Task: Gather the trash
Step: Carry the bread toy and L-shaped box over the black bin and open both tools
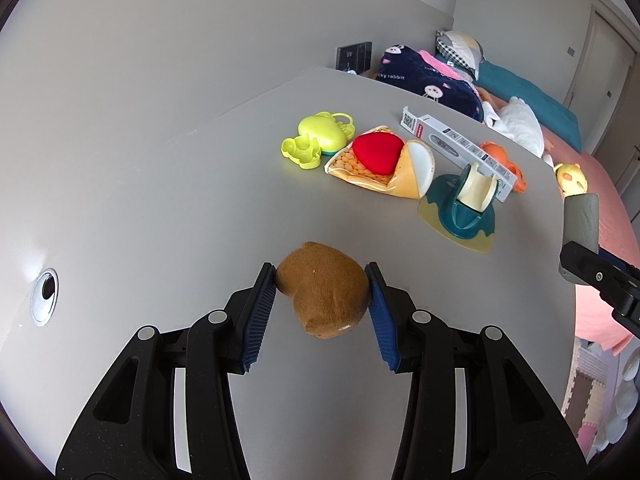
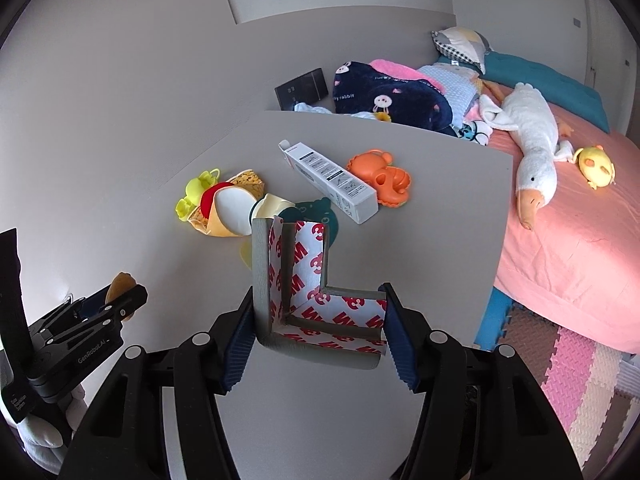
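Note:
My left gripper [image 1: 322,276] is shut on a brown fuzzy lump [image 1: 324,300] and holds it over the grey table [image 1: 160,208]. My right gripper [image 2: 320,300] is shut on a grey L-shaped foam corner guard [image 2: 296,300] lined with red-and-white 3M tape. The right gripper and the guard's end [image 1: 582,216] show at the right edge of the left wrist view. The left gripper [image 2: 116,296] with the brown lump [image 2: 122,282] shows at the left of the right wrist view.
On the table lie a long white carton [image 1: 460,148], a yellow-green toy [image 1: 316,136], a red and orange snack pouch [image 1: 380,160], a teal tape dispenser [image 1: 468,204] and an orange toy [image 2: 380,178]. A bed [image 2: 580,220] with plush toys stands at the right.

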{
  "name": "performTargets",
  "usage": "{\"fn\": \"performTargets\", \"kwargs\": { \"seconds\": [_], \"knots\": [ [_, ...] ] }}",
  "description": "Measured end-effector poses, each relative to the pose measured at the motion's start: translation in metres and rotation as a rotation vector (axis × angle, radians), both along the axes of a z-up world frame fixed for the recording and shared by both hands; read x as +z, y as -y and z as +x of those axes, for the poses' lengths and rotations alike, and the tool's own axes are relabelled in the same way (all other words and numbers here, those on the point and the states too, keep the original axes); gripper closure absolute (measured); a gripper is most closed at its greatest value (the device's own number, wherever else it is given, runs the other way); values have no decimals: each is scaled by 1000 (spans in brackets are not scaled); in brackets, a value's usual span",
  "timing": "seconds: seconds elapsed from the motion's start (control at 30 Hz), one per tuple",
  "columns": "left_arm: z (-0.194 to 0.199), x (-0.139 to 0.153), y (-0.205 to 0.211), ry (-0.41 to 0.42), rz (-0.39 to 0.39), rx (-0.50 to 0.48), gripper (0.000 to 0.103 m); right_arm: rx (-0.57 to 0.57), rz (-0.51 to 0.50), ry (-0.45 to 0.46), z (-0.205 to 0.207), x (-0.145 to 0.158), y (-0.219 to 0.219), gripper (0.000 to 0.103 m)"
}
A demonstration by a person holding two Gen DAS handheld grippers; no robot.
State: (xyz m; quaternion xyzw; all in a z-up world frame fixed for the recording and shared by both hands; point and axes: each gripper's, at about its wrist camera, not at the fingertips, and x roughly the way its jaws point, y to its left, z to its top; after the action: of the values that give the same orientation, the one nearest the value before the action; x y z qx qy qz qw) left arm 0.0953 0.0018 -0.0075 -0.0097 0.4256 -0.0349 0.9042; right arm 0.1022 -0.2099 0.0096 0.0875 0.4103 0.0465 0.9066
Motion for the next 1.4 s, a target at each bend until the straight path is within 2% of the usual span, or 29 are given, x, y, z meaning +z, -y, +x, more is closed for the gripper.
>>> {"fn": "performTargets", "kwargs": {
  "seconds": [0.8,1.4],
  "knots": [
    [-62,21,77,41,-21,-143,58,-112,-4,46,-86,24,67,43],
    [-90,16,160,30,-13,-311,58,-230,-6,59,-132,29,128,43]
  ]
}}
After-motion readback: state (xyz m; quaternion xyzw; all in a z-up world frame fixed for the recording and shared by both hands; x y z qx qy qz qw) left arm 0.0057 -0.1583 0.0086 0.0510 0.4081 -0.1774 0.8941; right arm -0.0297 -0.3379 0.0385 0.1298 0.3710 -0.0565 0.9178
